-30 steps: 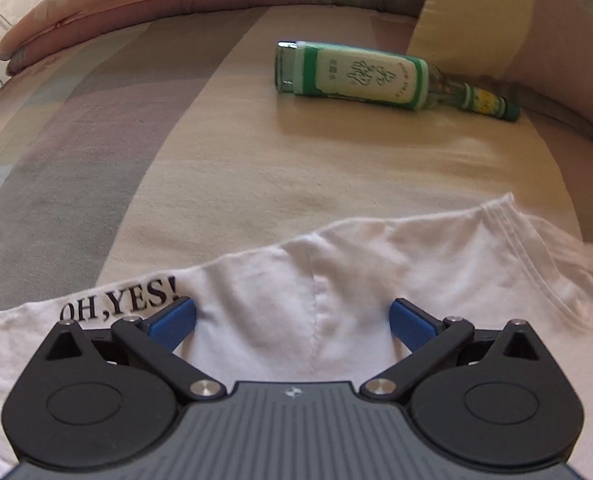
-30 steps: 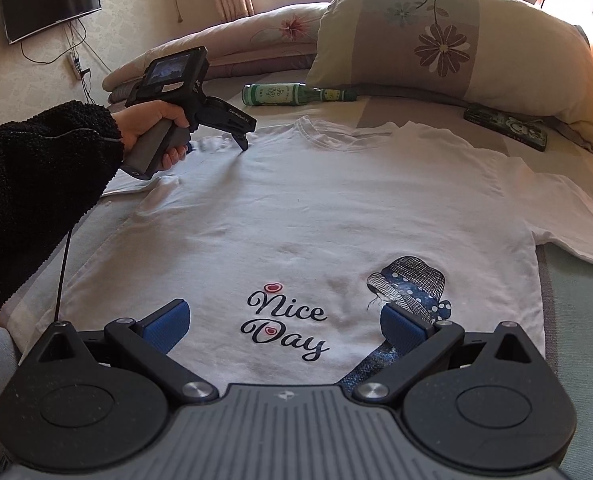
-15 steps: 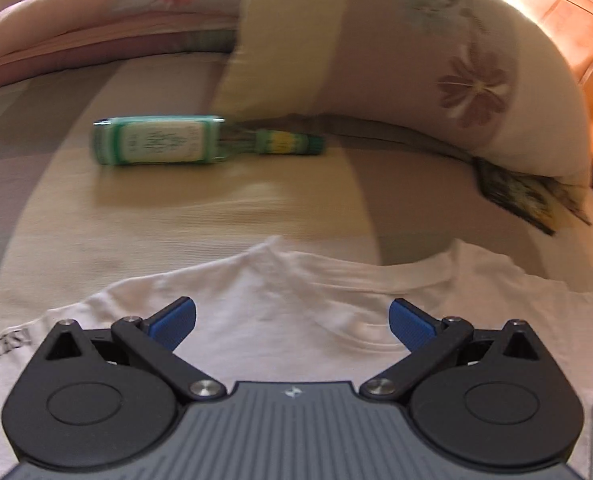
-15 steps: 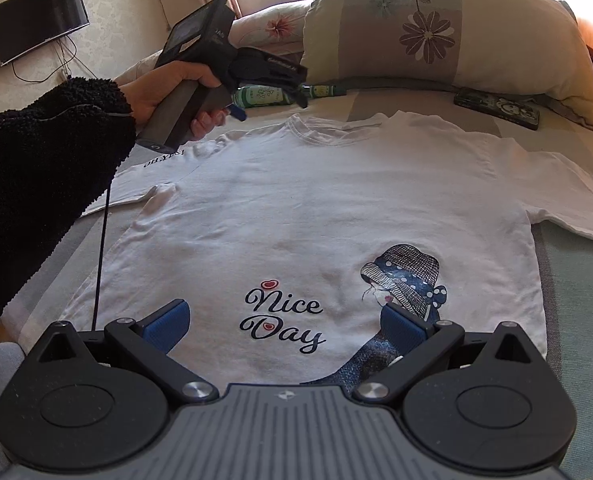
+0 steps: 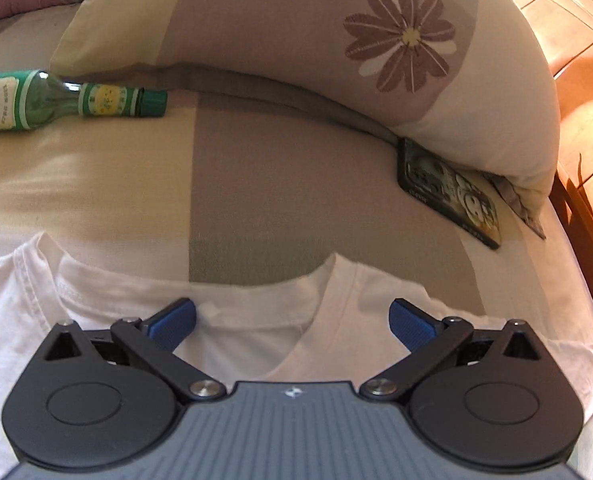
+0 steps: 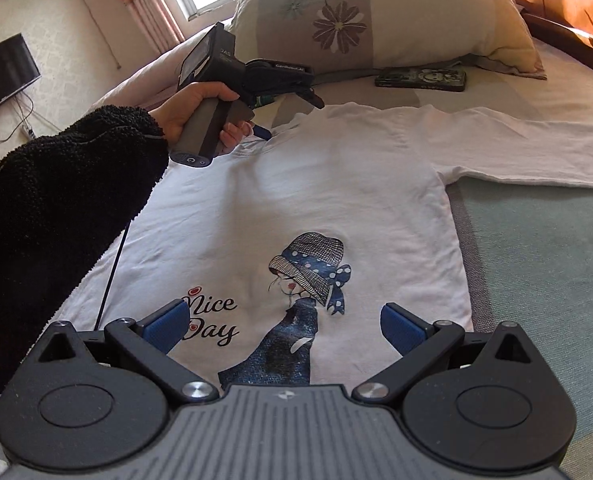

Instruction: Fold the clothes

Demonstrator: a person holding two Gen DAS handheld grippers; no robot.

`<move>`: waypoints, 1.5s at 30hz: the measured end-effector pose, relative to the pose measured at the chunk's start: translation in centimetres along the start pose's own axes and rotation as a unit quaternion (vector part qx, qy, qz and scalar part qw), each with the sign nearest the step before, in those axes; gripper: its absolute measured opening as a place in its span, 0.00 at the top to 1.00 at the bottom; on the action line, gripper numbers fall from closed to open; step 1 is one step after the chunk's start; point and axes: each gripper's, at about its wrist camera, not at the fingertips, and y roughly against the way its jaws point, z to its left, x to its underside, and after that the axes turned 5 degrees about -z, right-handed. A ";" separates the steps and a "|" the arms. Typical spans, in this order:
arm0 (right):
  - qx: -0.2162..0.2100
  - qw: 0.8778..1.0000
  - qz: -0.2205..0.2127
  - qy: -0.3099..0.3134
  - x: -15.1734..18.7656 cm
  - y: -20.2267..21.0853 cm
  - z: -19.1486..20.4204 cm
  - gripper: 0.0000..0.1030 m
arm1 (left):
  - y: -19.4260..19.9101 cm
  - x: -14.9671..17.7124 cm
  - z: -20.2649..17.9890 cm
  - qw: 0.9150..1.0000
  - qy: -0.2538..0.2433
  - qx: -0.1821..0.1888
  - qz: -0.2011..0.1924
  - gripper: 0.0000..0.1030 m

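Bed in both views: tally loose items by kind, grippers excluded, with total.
T-shirt: 1
Bottle: 1
Pillow with flower print: 1
Dark flat case by that pillow: 1
Total: 4
More bedding sits at the far left edge; its kind is unclear, so not counted.

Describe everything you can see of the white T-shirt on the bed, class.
The white T-shirt looks like soft cotton and lies flat, front up, on the striped bedspread. It has a ribbed round collar, one short sleeve spread sideways, and a print of a girl in a blue dotted hat beside the words "Nice Day". The left gripper is open at the collar; the right gripper is open at the hem.
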 end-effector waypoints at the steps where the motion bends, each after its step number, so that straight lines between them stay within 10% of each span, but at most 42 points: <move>1: -0.001 1.000 -0.002 -0.006 0.0 0.2 -0.3 0.00 | -0.2 -0.3 -0.1 1.000 -0.002 -0.007 -0.008 0.01; 11: -0.001 1.000 0.005 -0.015 0.1 0.2 -0.8 0.00 | 2.1 1.2 -3.9 0.995 -0.050 0.089 0.008 0.01; 20: -0.003 1.000 0.007 -0.018 0.2 0.6 -1.0 0.00 | -2.8 -0.5 -5.4 0.998 -0.060 0.020 -0.019 0.01; 24: 0.000 1.000 -0.005 -0.020 0.2 1.1 -1.1 0.00 | -0.5 -0.4 -6.3 0.996 -0.066 0.044 -0.052 0.01; 29: 0.012 1.000 0.000 -0.020 0.3 0.8 -1.1 0.00 | 0.1 1.3 -9.0 0.986 -0.114 0.121 0.024 0.01; 40: 0.029 1.000 -0.006 0.004 0.3 1.2 -0.3 0.00 | -2.9 0.7 -9.9 0.991 -0.119 0.055 0.001 0.01; 45: 0.027 1.000 -0.006 0.009 0.4 1.6 -0.1 0.00 | -1.0 2.8 -12.0 0.981 -0.129 0.139 0.030 0.01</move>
